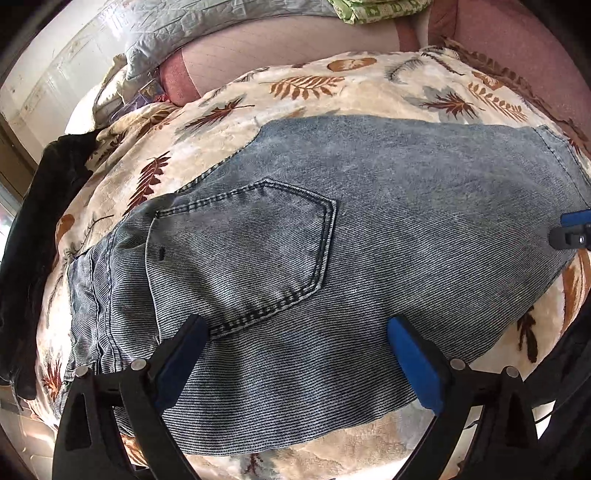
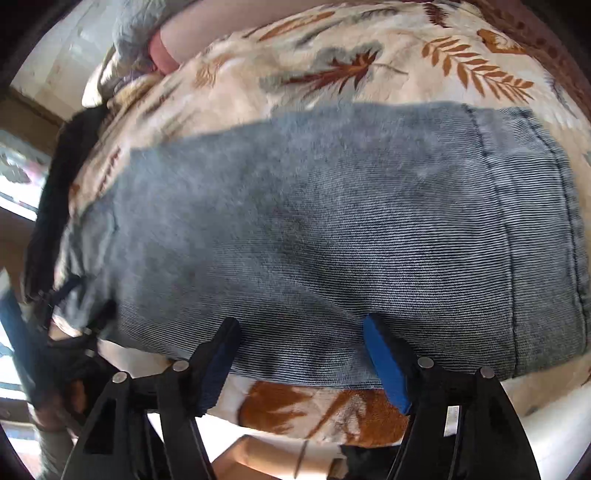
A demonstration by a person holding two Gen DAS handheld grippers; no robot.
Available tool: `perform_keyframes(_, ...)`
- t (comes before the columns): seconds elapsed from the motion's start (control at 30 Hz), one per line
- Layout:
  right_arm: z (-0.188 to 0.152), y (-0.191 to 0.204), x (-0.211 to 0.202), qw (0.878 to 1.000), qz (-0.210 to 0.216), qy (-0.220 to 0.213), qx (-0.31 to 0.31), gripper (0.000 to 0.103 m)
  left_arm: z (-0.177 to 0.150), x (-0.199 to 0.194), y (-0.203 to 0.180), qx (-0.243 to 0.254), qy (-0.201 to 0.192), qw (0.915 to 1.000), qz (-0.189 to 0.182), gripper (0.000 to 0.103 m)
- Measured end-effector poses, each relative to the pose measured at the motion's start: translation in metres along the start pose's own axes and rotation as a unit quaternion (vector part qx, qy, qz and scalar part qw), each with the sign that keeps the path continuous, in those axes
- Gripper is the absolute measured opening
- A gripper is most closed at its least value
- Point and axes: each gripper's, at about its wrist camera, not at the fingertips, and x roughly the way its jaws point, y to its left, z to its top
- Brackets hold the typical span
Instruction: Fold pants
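leaf-print blanket [image 1: 332,92] on bed, grey quilt [image 1: 184,29], bright daylit wall [image 1: 66,74]

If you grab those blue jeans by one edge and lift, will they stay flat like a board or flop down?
The jeans would probably flop: they lie soft and slightly rumpled on the leaf-print blanket. Folded into layers of thick ribbed denim, they likely feel fairly heavy for cloth. Pushed, they would probably bunch up rather than slide, since the blanket looks fuzzy.

Folded pants [image 1: 314,240] lie on the blanket [image 1: 332,88]; a pillow [image 1: 177,33] behind, dark garment [image 1: 48,206] left
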Motion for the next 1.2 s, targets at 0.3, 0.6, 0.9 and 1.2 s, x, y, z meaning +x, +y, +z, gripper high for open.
perform_keyframes(0.3, -0.004, 0.028, 0.013, 0.991, -0.105, 0.011, -0.078, 0.090, 0.003, 0.007, -0.007, -0.013, 0.002, 0.9997, -0.019, 0.100)
perform_keyframes(0.6, -0.028, -0.053, -0.074, 0.970, 0.109, -0.125, 0.178, 0.094, 0.023, -0.032, -0.003, -0.081, -0.086, 0.9886, -0.094, 0.101)
perform_keyframes(0.9, -0.101, -0.177, -0.082, 0.867, 0.184, -0.181, 0.427, 0.082, 0.068, -0.028, -0.071, -0.116, -0.087, 0.9678, -0.206, 0.101)
perform_keyframes(1.2, -0.088, -0.202, -0.052, 0.870, 0.166, -0.163, 0.434, 0.066, 0.083, 0.000, -0.110, -0.102, -0.046, 0.9802, -0.163, 0.101)
